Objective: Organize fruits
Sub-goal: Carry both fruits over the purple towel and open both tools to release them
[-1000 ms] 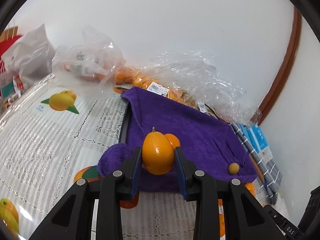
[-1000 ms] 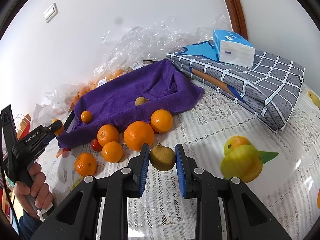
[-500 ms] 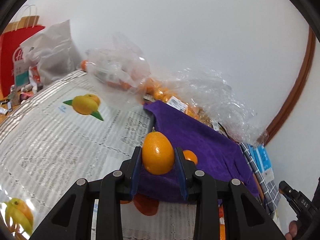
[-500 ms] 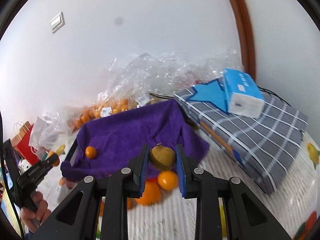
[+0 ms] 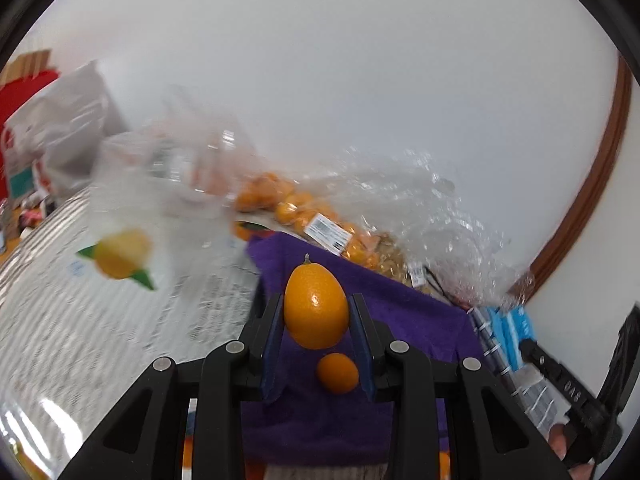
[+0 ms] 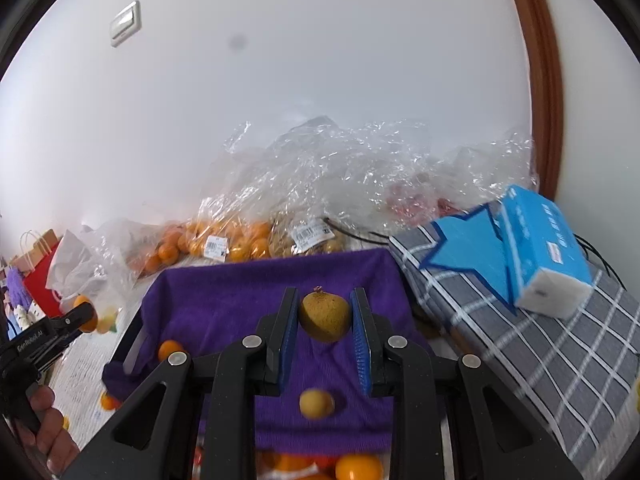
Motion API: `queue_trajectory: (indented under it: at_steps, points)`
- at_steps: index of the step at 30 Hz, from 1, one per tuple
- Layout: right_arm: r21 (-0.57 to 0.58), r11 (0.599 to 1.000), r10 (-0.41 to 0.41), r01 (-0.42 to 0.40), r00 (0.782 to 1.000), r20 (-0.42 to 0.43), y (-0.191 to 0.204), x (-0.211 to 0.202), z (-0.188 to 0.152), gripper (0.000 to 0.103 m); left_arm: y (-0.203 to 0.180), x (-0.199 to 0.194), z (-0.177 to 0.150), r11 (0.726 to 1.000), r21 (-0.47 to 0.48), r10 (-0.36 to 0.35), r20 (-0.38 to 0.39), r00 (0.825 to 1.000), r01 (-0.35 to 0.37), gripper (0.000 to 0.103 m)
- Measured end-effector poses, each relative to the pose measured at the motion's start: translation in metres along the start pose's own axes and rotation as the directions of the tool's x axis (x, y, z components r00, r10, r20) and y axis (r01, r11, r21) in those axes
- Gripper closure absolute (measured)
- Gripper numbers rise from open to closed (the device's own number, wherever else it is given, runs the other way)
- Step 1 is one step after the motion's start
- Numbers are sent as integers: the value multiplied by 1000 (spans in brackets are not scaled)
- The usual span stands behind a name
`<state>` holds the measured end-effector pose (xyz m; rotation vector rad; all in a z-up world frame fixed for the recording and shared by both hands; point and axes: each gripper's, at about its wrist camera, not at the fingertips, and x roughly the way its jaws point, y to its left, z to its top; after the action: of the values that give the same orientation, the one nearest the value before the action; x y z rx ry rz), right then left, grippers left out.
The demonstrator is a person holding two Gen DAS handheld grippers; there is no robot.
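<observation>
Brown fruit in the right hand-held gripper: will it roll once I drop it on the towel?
Probably a little: the brown fruit looks rounded. The soft purple towel should damp it; the yellow fruit sits still there.

Left gripper [image 5: 316, 314]: jaws closed on an orange fruit [image 5: 316, 306], pads [image 5: 273, 334] pressing its two sides; fingers point to 12 o'clock.
Right gripper [image 6: 325, 320]: jaws closed on a brown fruit [image 6: 325, 317], held near the fingertips; fingers point to 12 o'clock.
Left hand [image 6: 48, 436]: at 8 o'clock in the right wrist view, wrapped around the gripper handle.
</observation>
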<state>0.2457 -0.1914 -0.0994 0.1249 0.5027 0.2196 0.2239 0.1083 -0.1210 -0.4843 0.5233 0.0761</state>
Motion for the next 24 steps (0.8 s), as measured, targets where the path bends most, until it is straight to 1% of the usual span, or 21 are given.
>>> queue_trajectory:
  at_steps: [3, 4, 5, 8, 11, 13, 15, 18, 22, 24]
  points:
    - [-7, 1000, -15, 15, 1000, -18, -3, 17, -9, 77, -5, 15, -20, 999, 54, 10, -21, 1000, -9, 72]
    - [-25, 999, -30, 29, 999, -33, -4, 22, -14, 77, -7, 22, -25, 997, 74, 23, -55, 998, -19, 72]
    - [-39, 999, -39, 37, 998, -44, -5, 25, -18, 77, -10, 25, -27, 997, 83, 16, -72, 997, -10, 72]
    - [-47, 998, -45, 42, 996, -79, -8, 38, -24, 77, -15, 28, -32, 995, 101, -1, -78, 997, 9, 72]
    - [-45, 998, -51, 45, 992, -120, -13, 50, -29, 77, -22, 26, -36, 991, 130, -22, -75, 997, 32, 72]
    - [-52, 997, -69, 63, 988, -139, -15, 57, -33, 77, -26, 24, -37, 988, 147, -38, -75, 996, 49, 72]
    - [-38, 998, -58, 52, 985, -161, -17, 60, -35, 77, -31, 26, -40, 984, 162, -58, -93, 994, 73, 72]
    - [-13, 1000, -15, 12, 982, -188, -18, 62, -37, 77, -36, 31, -43, 978, 176, -87, -131, 988, 110, 72]
    - [-22, 999, -38, 34, 978, -203, -16, 66, -39, 77, -41, 34, -47, 971, 192, -113, -171, 979, 145, 72]
    - [-8, 999, -34, 33, 975, -221, -17, 70, -41, 77, -43, 36, -48, 967, 195, -127, -188, 974, 164, 72]
